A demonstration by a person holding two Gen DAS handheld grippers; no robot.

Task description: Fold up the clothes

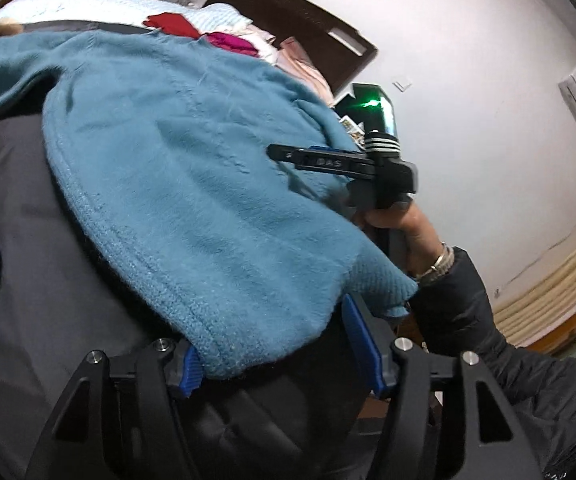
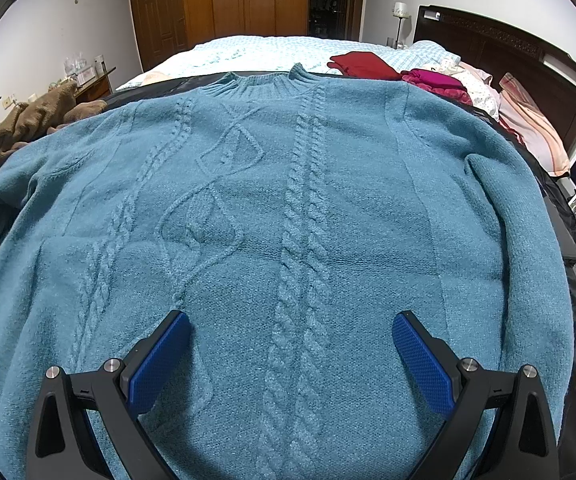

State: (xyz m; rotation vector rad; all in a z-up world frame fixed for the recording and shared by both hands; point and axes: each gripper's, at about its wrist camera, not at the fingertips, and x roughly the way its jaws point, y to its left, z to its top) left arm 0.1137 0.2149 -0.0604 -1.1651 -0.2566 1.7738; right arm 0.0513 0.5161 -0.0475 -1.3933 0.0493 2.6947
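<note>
Bed point(image 2: 248, 50) first: it carries everything, with a dark sheet point(image 1: 28, 240) spread over it and a teal cable-knit sweater point(image 2: 288, 200) lying flat on that, front up. Its long axis runs straight away from my right gripper point(image 2: 291, 354), hem nearest me, collar point(image 2: 264, 80) at the far end, the central cable braid leading almost from between my fingers to the neck. Both sleeves appear to lie down along the body's sides, the right one point(image 2: 500, 208) showing as a ridge near the bed's edge

Beyond the collar sit a red garment point(image 2: 362, 64) and a magenta one point(image 2: 436, 82), well apart from the sweater

My right gripper hangs over the lower middle of the sweater with its fingers spread wide and nothing between them. My left gripper point(image 1: 284, 356) is at the hem's corner, seen from low and to the side; the knit edge drapes between its blue pads point(image 1: 192, 372), which stand apart, so I judge it open around the cloth, not pinching

Judging the coming fold, the hem corner is the nearer hold for my left, and the move turns on carrying cloth along that hem-to-collar line or across it
</note>
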